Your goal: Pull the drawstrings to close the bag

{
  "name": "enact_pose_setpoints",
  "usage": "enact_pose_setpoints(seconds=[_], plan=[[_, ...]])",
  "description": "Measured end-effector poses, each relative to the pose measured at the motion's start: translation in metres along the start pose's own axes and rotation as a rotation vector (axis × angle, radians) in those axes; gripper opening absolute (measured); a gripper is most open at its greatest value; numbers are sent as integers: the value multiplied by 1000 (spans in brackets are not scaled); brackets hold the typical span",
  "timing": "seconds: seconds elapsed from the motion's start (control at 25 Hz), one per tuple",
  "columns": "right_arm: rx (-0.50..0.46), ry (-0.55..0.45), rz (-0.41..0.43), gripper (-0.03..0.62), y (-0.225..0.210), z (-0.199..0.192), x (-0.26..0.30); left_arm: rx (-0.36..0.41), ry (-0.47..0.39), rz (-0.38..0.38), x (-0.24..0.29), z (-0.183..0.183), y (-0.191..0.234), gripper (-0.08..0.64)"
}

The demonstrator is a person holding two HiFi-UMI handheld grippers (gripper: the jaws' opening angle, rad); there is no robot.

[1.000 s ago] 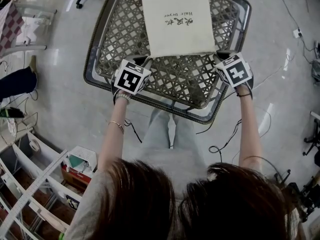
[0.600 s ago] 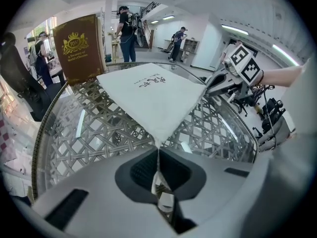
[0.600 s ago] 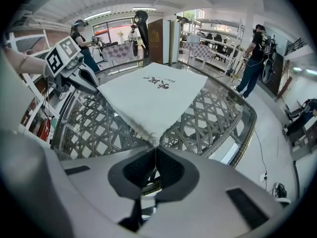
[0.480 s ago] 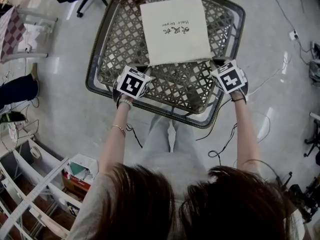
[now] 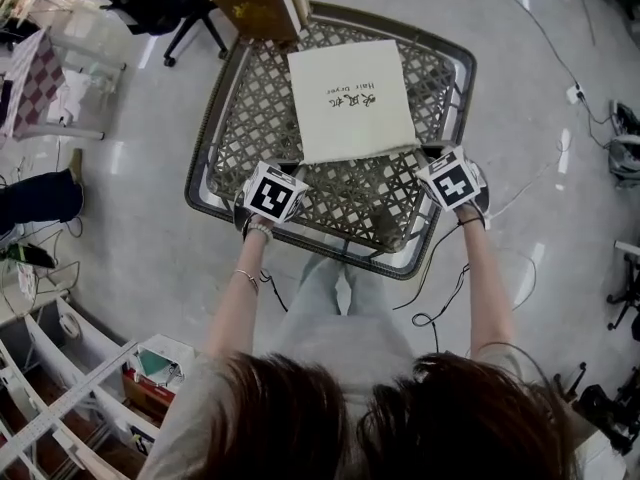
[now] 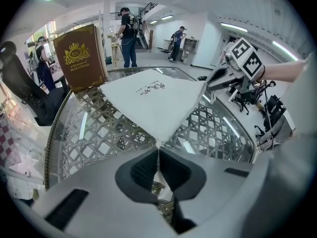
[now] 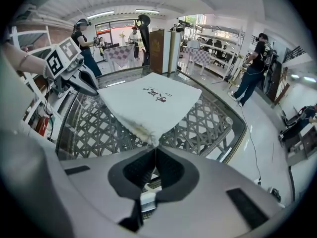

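One white bag (image 5: 350, 98), one brown book (image 5: 255, 6), one lattice counter (image 5: 225, 118), two grippers: left gripper (image 6: 157, 150) and right gripper (image 7: 154, 150).

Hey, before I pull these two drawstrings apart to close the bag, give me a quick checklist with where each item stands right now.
1. The left gripper is shut on the left drawstring at the bag's near-left corner: ok.
2. The right gripper is shut on the right drawstring: ok.
3. The bag lies flat on the table with nothing on top: ok.
4. The bag's mouth is gathered: not ok; its near edge runs straight at full width.
5. The book stands clear of the bag's far corner: cannot tell.
6. Both grippers have room to move sideways: probably ok.
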State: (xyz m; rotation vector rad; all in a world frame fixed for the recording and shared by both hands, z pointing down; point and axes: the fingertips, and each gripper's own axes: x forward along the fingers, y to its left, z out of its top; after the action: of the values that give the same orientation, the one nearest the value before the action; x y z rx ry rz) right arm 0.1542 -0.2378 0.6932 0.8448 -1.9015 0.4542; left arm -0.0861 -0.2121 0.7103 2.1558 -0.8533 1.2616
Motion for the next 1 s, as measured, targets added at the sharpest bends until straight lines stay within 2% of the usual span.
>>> enact_pose_setpoints(seconds=[0.24, 0.52, 1.0], plan=[[-22, -7, -16, 25, -2, 13, -20, 5, -15, 12, -18, 11, 5, 26], [-6, -72, -54, 25, -6, 32, -47, 30, -63, 39, -43, 29, 12, 26], [17, -187, -136, 25, -14, 60, -84, 11, -211, 116, -80, 61, 27, 26]])
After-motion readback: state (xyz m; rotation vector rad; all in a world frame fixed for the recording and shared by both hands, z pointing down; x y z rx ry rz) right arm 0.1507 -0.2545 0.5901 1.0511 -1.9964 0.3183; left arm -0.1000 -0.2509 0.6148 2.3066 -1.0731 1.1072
